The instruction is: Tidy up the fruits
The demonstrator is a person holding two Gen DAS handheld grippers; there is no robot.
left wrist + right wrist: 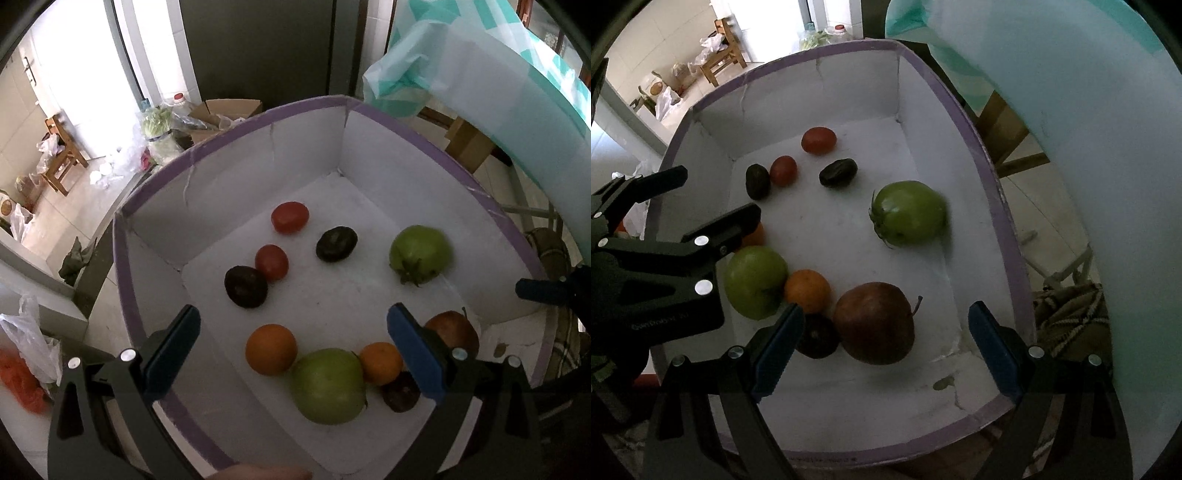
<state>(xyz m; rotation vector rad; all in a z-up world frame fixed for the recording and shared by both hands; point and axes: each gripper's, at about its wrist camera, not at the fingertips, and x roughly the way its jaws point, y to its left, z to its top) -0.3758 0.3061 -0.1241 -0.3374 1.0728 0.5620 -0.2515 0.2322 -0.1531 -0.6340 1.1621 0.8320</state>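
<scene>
Fruits lie loose on the floor of a white box (pixel 960 155) with a purple rim. Red apple (pixel 874 323) at 6 o'clock, bare floor toward 3. Dark fruit (pixel 817 336) half hidden behind right hand-held gripper (pixel 886 350), spread, empty. Left hand-held gripper (pixel 293 349) spread, above green apple (pixel 328 386).

- Setting: a home, likely a kitchen or storage area.
- Evidence, beyond the box (pixel 236 147): tiled floor (pixel 74 206), wooden chair (pixel 61 155), plastic bags (pixel 122 155), jars (pixel 179 101).
</scene>
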